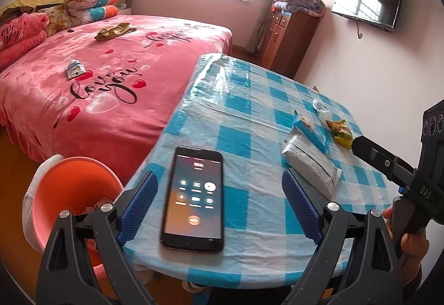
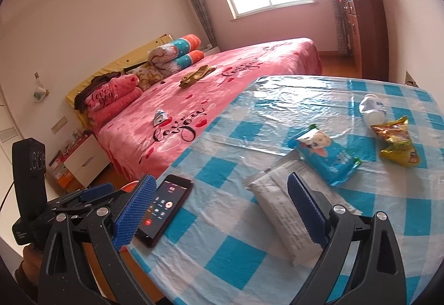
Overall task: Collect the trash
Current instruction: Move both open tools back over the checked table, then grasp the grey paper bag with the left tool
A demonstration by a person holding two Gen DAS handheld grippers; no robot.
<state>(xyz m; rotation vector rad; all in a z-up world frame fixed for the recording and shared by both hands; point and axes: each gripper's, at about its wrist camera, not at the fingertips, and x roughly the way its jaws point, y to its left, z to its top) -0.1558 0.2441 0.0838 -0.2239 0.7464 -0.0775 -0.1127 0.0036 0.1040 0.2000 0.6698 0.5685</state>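
Observation:
On the blue checked table [image 1: 249, 116] [image 2: 277, 111] lie a white tissue pack [image 1: 313, 166] [image 2: 280, 205], a blue snack wrapper [image 1: 310, 133] [image 2: 324, 158], a yellow-green snack bag [image 1: 340, 130] [image 2: 396, 144] and a crumpled clear bottle [image 1: 322, 108] [image 2: 371, 109]. An orange bin [image 1: 72, 191] stands on the floor left of the table. My left gripper [image 1: 219, 208] is open and empty, its fingers either side of a lit phone [image 1: 194, 197] [image 2: 163, 208]. My right gripper [image 2: 219, 210] is open and empty, its right finger over the tissue pack.
A pink bed [image 1: 111, 83] [image 2: 222, 99] lies beyond the table, with a small wrapper [image 1: 74, 69] [image 2: 160, 117] and a gold cloth [image 1: 115, 31] [image 2: 195, 76] on it. A wooden cabinet [image 1: 288, 41] stands by the far wall. The right gripper's body [image 1: 402, 169] shows at the left view's right edge.

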